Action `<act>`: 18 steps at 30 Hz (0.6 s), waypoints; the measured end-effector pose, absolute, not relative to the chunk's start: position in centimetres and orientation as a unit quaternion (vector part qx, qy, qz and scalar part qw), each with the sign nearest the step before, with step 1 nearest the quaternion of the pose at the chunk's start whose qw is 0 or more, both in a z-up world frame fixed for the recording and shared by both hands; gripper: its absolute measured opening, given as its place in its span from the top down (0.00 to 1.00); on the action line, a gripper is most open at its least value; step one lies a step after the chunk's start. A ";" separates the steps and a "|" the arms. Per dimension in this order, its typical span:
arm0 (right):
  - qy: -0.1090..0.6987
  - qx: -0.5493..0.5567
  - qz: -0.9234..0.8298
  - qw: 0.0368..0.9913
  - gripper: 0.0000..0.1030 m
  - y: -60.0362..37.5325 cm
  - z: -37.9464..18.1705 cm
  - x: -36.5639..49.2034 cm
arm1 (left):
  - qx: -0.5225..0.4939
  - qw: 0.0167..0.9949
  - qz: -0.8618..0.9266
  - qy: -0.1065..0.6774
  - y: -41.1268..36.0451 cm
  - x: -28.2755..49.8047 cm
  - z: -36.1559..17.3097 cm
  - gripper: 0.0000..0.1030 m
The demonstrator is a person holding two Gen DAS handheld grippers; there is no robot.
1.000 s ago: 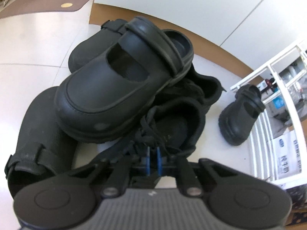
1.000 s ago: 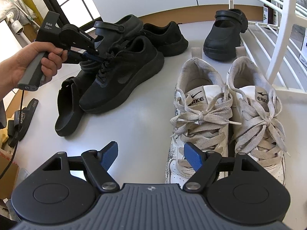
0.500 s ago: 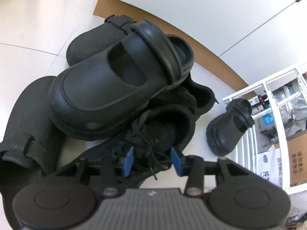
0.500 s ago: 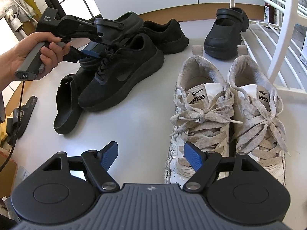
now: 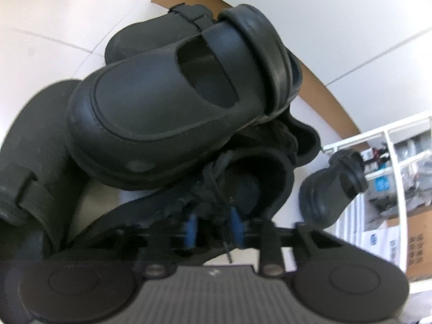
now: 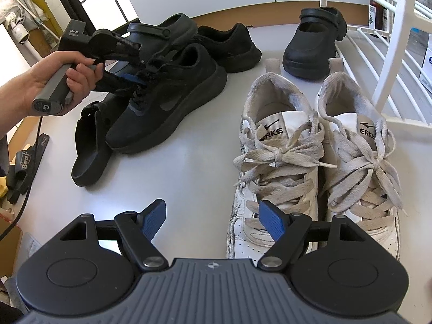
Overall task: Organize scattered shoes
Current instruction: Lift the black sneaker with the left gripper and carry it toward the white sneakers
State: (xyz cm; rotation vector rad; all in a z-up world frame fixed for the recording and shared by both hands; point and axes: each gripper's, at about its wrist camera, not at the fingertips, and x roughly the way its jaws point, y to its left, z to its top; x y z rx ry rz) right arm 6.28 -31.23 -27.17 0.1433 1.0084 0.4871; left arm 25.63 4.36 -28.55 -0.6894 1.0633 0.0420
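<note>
Black sneaker point(image 6: 172, 100) tops the pile, so the left gripper point(image 5: 212, 226) takes it first, jaws closing on its laces. Right gripper point(image 6: 212, 220) waits over the desk point(image 6: 175, 167), jaws open, empty

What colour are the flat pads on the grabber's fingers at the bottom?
Blue. The right gripper's ribbed pads show best in the right wrist view.
</note>
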 end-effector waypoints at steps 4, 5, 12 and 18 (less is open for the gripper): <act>0.477 0.068 0.232 0.845 0.22 -31.2 -27.1 6.2 | -0.324 0.808 0.021 0.492 4.5 24.9 -28.1 0.86; 0.477 0.069 0.232 0.845 0.22 -31.3 -27.2 6.2 | -0.325 0.808 0.020 0.491 4.6 24.7 -27.9 0.86; 0.478 0.067 0.233 0.844 0.22 -31.1 -27.3 6.3 | -0.314 0.825 -0.004 0.469 4.7 23.6 -26.5 0.89; 0.476 0.066 0.235 0.845 0.22 -30.9 -27.1 6.3 | -0.312 0.832 -0.027 0.457 4.4 23.6 -25.9 0.90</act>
